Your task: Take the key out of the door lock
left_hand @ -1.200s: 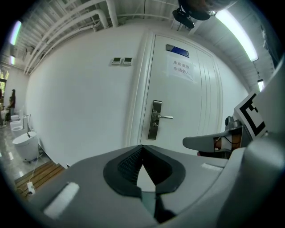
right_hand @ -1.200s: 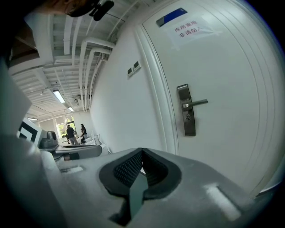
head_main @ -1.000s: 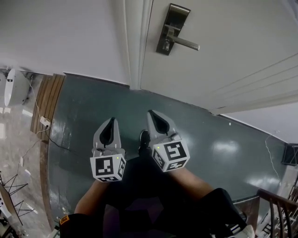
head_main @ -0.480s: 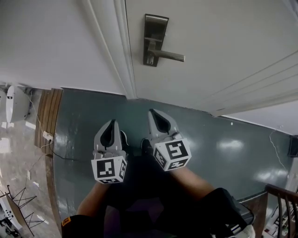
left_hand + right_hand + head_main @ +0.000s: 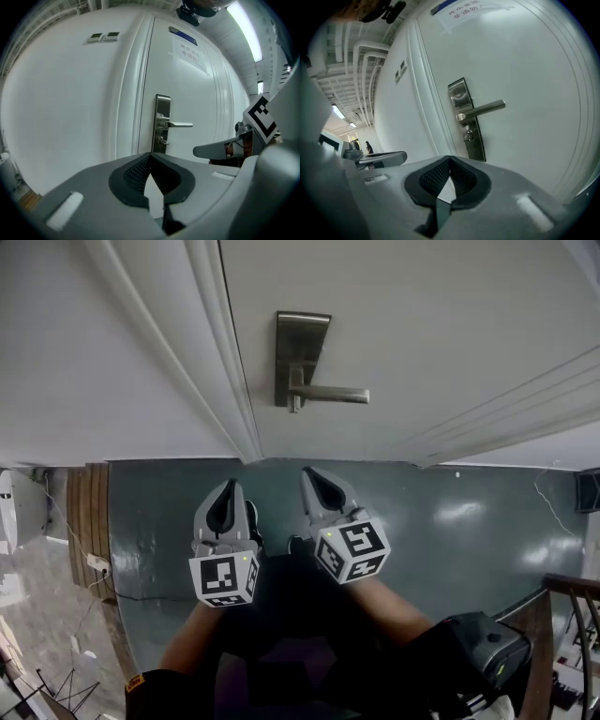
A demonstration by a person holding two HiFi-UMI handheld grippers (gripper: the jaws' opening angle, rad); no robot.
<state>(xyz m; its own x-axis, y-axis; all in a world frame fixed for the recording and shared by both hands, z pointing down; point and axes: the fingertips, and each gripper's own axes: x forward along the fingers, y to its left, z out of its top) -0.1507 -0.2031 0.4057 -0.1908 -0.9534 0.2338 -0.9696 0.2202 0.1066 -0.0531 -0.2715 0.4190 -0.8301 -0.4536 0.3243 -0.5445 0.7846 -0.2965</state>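
Over the last second the head view swung onto the door (image 5: 422, 324). The lock plate (image 5: 302, 352) dropped from the top edge of the frame to near centre and sat nearly upright instead of tilted, so the person had squared up to the lock.

The grippers did not follow. The left gripper (image 5: 228, 486) and right gripper (image 5: 312, 478) stayed low over the dark floor (image 5: 450, 521), side by side, close to the body and well short of the door. Both had their jaws together with the tips meeting and nothing between them; each gripper view confirmed this.

The key (image 5: 468, 136) was still in the lock. It showed as a small metal head sticking out of the plate just below the lever handle (image 5: 333, 396). Both gripper views showed it ahead and above the jaw line, untouched.

My read was that only the line-up was done and the reach hadn't begun. The right gripper had the clearer look at the key, so it seemed the likely one to go in. It would have needed to open, rise to the level just under the lever and close on the key head. Clearance under the lever looked tight, so snagging the handle was a risk. I could not tell the key's rotation in the cylinder, so it might have needed turning before it pulled free.
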